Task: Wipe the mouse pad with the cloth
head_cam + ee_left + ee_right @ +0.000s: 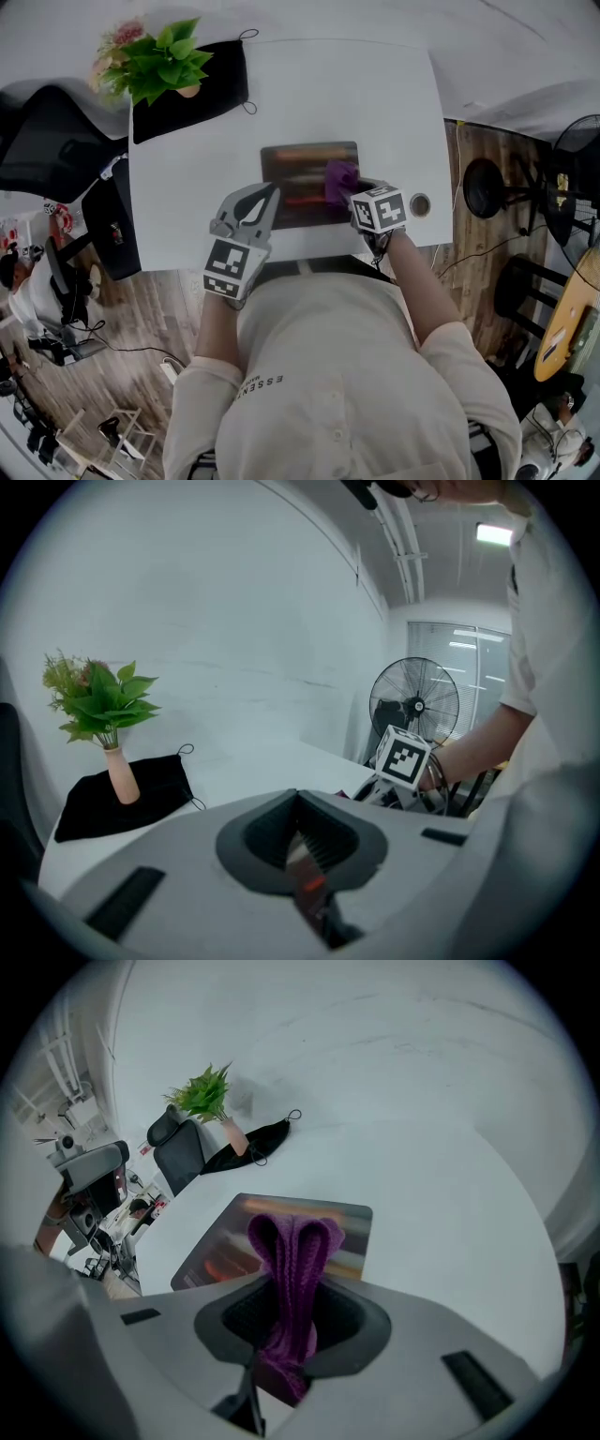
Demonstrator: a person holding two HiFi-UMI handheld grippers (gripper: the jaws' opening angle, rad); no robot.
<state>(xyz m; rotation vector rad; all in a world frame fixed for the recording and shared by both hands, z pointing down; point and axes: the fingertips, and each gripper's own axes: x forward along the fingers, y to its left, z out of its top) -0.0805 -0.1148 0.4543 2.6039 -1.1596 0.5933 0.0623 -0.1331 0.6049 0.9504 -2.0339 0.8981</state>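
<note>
Right claw (291,1321) clamps purple cloth (292,1251); head view shows it over mouse pad (300,159), left claw (269,197) closed.

Entry: we log a white rectangular table (375,103). Lying directly on it:
- a dark mouse pad (298,167) with orange streaks, flat, near the front edge at mid-width
- a black fabric piece (202,94) at the far left corner, well apart from the pad

A round grommet (419,203) is set into the tabletop near the right front corner.
</note>
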